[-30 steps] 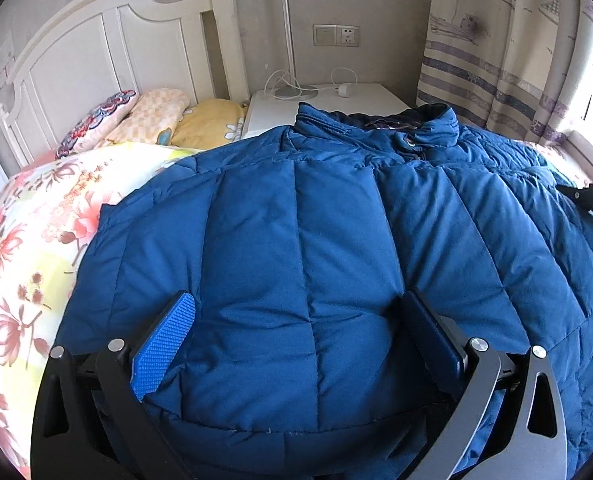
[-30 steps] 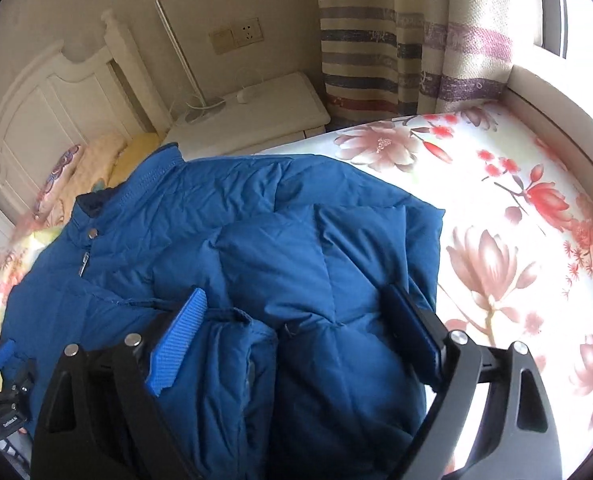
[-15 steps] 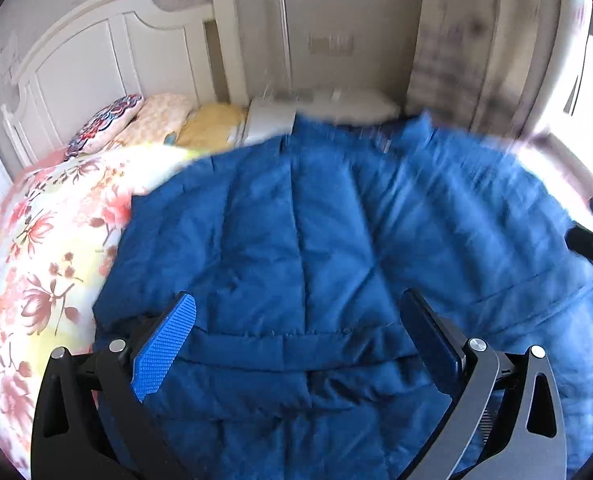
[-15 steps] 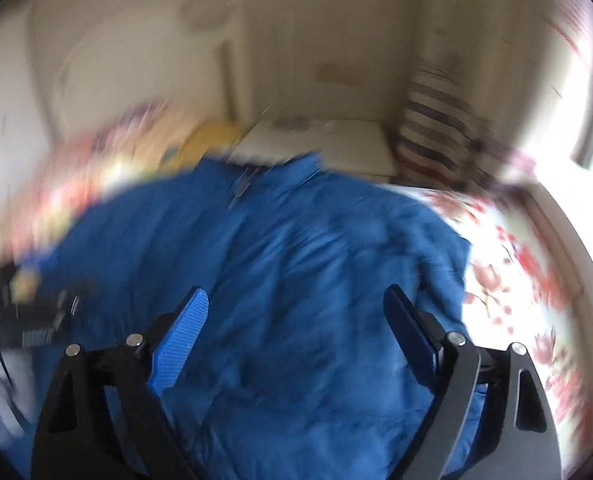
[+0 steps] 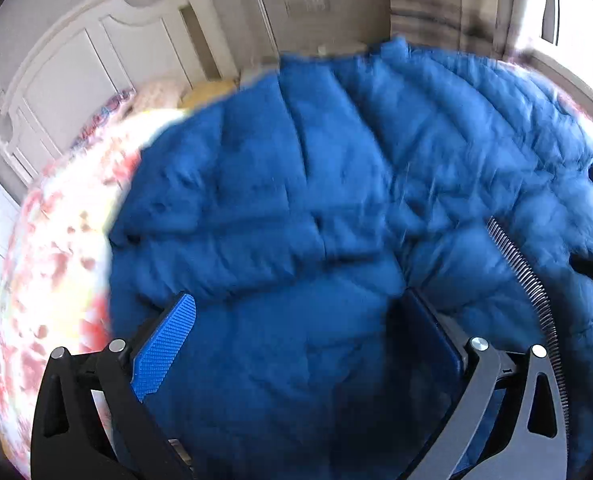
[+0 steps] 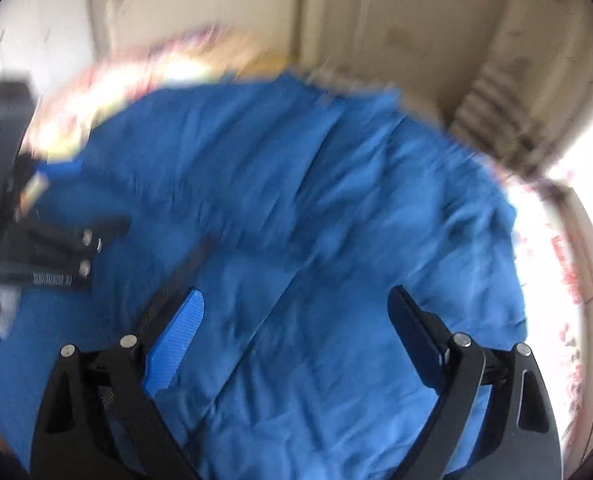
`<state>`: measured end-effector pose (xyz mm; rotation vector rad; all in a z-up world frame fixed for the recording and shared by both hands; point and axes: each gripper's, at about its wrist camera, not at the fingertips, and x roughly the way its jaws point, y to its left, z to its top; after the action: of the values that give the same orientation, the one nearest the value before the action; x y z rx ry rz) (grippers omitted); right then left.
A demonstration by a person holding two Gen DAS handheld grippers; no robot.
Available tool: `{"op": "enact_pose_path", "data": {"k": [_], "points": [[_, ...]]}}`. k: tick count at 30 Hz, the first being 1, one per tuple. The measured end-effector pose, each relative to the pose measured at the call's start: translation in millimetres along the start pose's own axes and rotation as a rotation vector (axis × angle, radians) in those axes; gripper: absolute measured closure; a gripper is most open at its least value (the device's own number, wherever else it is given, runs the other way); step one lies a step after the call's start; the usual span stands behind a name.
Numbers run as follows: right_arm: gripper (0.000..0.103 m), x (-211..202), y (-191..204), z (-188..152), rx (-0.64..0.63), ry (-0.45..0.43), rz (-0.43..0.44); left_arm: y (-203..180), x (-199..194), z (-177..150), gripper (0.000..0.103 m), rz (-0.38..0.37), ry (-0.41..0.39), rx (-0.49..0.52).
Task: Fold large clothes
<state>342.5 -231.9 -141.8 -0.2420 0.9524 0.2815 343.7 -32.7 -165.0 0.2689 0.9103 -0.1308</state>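
Observation:
A large blue puffer jacket (image 5: 336, 200) lies spread on the floral bed and fills both views; it also shows in the right wrist view (image 6: 316, 220). My left gripper (image 5: 296, 320) is open, its blue-padded fingers wide apart just over the jacket's near hem, holding nothing. My right gripper (image 6: 296, 312) is open too, over the jacket's near part, holding nothing. The left gripper shows at the left edge of the right wrist view (image 6: 56, 252). Both views are motion-blurred.
The floral bedsheet (image 5: 56, 260) shows left of the jacket. A white headboard (image 5: 96, 80) and pillows (image 5: 164, 92) stand at the back left. Striped curtains (image 6: 496, 112) and a bright window (image 5: 576, 20) are at the right.
Both grippers have swung back and up away from the jacket. The right wrist view now looks along the jacket from farther left. The jacket's near hem looks bunched.

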Motion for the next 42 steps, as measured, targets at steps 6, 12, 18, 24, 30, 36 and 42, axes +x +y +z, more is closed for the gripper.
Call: {"op": "enact_pose_path", "data": {"k": [6,12,18,24,30,36,42], "points": [[0.006,-1,-17,-9,0.079,-0.005,-0.043,23,-10,-5,0.004,0.010,0.029,-0.079],[0.002,-8,-89,-64,0.261,-0.013,-0.040,84,-7,-37,0.004,0.010,0.071,-0.241],[0.004,-15,-81,-60,0.264,-0.015,-0.124,82,-28,-43,0.005,0.146,0.039,-0.272],[0.004,-60,-7,-73,0.120,-0.112,-0.080,3,-76,-62,0.005,-0.019,-0.033,-0.142],[0.003,-37,49,-88,-0.036,-0.034,-0.020,-36,-68,-75,0.004,0.038,-0.012,-0.029],[0.003,-65,6,-113,0.128,-0.084,-0.125,13,-99,-103,0.004,0.057,-0.056,-0.184],[0.003,-63,-52,-160,0.329,-0.082,-0.131,78,-101,-138,0.005,0.089,0.017,-0.394]]}}
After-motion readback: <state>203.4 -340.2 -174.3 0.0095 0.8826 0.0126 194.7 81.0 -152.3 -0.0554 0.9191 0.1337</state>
